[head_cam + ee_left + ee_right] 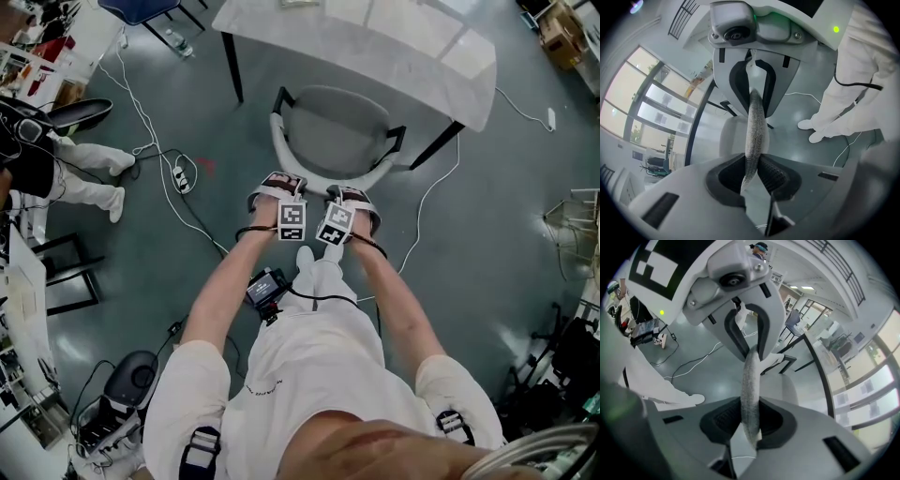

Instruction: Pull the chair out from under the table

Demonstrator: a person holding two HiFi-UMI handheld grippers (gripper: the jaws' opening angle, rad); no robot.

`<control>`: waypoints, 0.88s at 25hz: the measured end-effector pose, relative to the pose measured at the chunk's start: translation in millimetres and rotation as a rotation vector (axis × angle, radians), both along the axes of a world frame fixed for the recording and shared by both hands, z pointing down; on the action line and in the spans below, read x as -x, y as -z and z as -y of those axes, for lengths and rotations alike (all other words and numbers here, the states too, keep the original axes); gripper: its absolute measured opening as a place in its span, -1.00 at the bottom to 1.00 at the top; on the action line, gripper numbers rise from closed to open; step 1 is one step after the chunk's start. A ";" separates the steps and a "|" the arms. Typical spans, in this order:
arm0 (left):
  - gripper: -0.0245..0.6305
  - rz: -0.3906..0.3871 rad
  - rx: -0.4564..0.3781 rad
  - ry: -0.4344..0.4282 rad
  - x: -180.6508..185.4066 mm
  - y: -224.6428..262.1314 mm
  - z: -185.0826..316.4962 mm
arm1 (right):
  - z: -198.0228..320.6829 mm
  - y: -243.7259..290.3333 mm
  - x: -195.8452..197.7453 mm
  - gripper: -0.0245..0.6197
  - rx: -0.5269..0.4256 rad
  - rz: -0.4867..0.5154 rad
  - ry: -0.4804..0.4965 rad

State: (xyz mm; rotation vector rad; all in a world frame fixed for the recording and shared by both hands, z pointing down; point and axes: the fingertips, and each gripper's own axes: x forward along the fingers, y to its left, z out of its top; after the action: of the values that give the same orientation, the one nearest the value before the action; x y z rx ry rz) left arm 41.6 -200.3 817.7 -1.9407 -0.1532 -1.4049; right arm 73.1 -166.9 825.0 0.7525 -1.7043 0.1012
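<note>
Table [375, 52] cut by top edge

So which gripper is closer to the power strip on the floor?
Left. The left gripper grips the chair back nearer the power strip; the right gripper grips it farther away.

One grey-seated chair with a curved white backrest [337, 131] is counted, one white-topped, black-legged table [375, 42], one white power strip [181, 176], and two grippers, left gripper [277, 185] and right gripper [353, 199].
</note>
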 end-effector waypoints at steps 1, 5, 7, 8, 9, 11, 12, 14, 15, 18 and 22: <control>-0.70 0.000 0.003 0.002 1.6 -0.3 -5.4 | -5.2 0.1 1.7 -0.65 0.001 0.001 0.001; -0.70 0.008 0.010 0.008 6.4 -0.2 -22.8 | -22.2 0.6 6.7 -0.65 0.007 0.013 0.008; -0.70 0.007 0.015 0.010 8.7 -0.2 -30.4 | -30.2 0.5 9.2 -0.65 0.015 0.016 0.006; -0.70 0.006 0.019 0.011 10.6 0.0 -34.4 | -34.4 0.9 11.4 -0.65 0.019 0.016 0.005; -0.70 0.007 0.022 0.012 13.5 0.7 -38.0 | -38.1 1.8 14.4 -0.65 0.023 0.017 0.006; -0.70 0.010 0.024 0.018 20.5 2.3 -45.0 | -45.0 3.5 21.4 -0.65 0.025 0.016 0.013; -0.70 0.012 0.025 0.022 23.8 2.7 -49.1 | -49.2 3.7 24.5 -0.65 0.026 0.015 0.015; -0.70 0.014 0.028 0.031 29.7 2.3 -57.6 | -57.9 2.9 30.1 -0.65 0.029 0.015 0.012; -0.70 0.016 0.030 0.035 32.8 1.9 -61.0 | -61.5 2.4 33.1 -0.65 0.031 0.016 0.008; -0.70 0.021 0.043 0.043 41.3 1.8 -70.3 | -70.8 3.5 41.3 -0.65 0.042 0.015 0.003; -0.70 0.025 0.062 0.054 47.5 5.3 -82.0 | -81.8 7.2 48.5 -0.65 0.053 0.014 0.014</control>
State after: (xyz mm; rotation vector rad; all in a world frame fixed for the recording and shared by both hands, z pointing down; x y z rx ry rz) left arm -5.9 -118.3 812.4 -1.9919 -0.1590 -1.4752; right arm 24.6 -85.1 817.8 0.7018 -1.7130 0.1417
